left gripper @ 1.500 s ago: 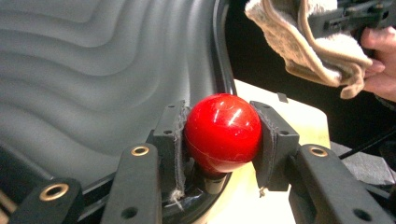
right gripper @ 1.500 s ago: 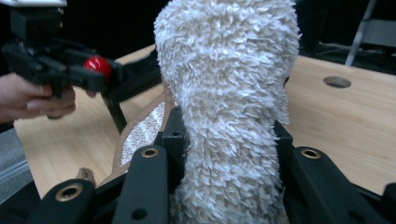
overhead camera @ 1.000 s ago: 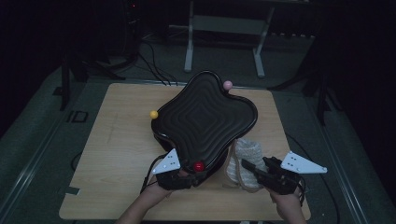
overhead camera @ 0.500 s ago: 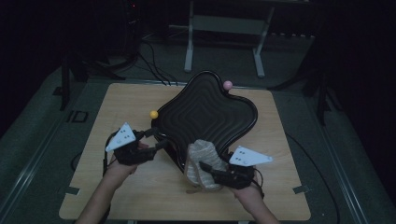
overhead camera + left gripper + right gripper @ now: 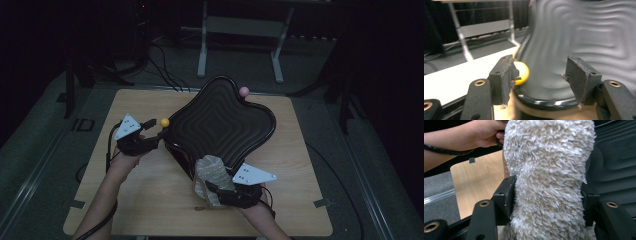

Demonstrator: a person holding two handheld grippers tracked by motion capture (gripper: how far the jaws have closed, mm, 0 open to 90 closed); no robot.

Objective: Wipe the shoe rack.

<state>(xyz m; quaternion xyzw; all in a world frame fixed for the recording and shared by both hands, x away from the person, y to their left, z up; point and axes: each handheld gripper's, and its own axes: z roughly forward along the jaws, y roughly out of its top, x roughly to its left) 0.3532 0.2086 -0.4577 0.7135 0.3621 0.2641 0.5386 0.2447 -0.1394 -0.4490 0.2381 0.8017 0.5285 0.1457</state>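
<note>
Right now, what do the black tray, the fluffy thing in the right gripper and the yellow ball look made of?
Black tray: likely moulded plastic, semi-gloss; highlights run along its rim and concentric ridges.
Fluffy thing: cream plush fabric, a shaggy matte pile; what it is stays unclear.
Yellow ball: smooth, even colour, plastic or foam, can't tell which.

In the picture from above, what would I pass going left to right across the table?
Left tongs → yellow ball → black tray → pink ball.
</note>
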